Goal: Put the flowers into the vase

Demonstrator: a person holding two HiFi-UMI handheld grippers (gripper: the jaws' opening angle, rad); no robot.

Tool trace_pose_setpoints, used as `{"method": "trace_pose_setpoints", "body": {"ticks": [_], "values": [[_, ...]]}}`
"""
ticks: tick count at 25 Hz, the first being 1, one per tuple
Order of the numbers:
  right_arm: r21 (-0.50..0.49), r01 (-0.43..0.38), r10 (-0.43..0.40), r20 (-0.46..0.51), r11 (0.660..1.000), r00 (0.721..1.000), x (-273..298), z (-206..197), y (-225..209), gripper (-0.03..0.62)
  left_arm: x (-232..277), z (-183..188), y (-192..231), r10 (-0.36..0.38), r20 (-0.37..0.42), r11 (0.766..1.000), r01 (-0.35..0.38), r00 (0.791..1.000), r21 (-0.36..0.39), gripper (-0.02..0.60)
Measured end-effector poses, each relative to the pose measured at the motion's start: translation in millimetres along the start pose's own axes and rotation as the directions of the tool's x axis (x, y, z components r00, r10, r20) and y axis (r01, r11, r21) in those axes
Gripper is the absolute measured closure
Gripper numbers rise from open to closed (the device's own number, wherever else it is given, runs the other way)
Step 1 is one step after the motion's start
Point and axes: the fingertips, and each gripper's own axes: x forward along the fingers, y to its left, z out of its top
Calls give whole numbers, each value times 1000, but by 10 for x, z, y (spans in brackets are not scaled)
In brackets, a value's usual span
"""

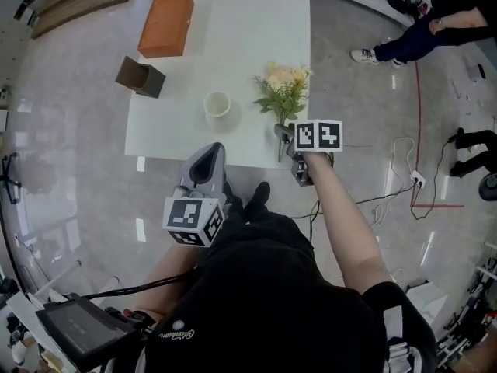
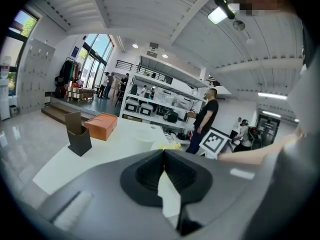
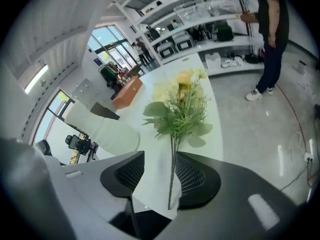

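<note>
Right gripper (image 3: 159, 156) jaws wide apart, green stems of yellow flower bunch (image 3: 180, 104) loose between. Left gripper (image 2: 164, 153) jaws together, empty, I see. White table (image 1: 233, 37), shiny grey floor (image 1: 70, 130).

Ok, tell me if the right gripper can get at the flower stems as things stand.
Likely yes. The right gripper has its jaws apart, with the flower stems standing between them, close to one jaw. Nothing else shows in the gap.

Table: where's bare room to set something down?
Free: the far stretch between the orange box and the table's right edge; the near-left corner before the dark holder and vase. Crowded: near-right edge, flowers and right gripper.
</note>
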Motion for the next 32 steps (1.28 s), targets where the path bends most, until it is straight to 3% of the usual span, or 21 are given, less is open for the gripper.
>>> {"method": "trace_pose_setpoints", "body": {"ticks": [4,7,18,32], "values": [[100,-17,30,-136,995,990,221,39,-201,391,8,-9,-25,-2,-6,1000,2,1000,-7,574],[97,-2,21,-198,995,980,302,86,-294,396,0,-21,-21,0,-9,1000,0,1000,-12,574],[78,62,-33,-326,995,945,437,43,-438,510,-41,-48,22,14,-10,1000,-14,1000,-19,574],[75,55,-30,-294,996,955,420,65,-429,554,-59,-85,31,9,-7,1000,-9,1000,-14,574]]}}
